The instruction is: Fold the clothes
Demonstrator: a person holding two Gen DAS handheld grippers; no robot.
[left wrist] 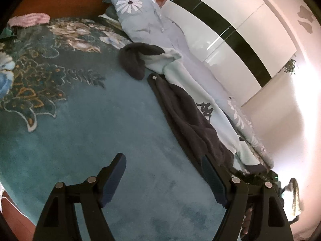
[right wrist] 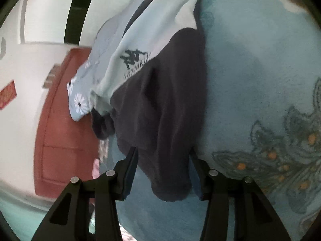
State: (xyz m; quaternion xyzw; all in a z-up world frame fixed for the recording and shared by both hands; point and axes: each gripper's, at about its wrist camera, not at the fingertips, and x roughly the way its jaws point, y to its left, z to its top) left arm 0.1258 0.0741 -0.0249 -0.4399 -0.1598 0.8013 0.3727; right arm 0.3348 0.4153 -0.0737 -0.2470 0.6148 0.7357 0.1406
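Observation:
A two-tone top, dark grey and pale mint with a black logo, lies stretched along the right side of the teal bedspread. One dark sleeve is curled at its far end. My left gripper hovers open over bare bedspread, just left of the top's near end, with nothing between its fingers. In the right wrist view the dark part of the top bunches between the fingers of my right gripper. Its jaws stand apart around that fold, and the pale logo panel lies beyond.
A light blue quilt with white daisies is heaped along the bed's right edge behind the top. A white wardrobe with a black stripe stands past it. A pink cloth lies at the far left. A reddish-brown panel shows beside the bed.

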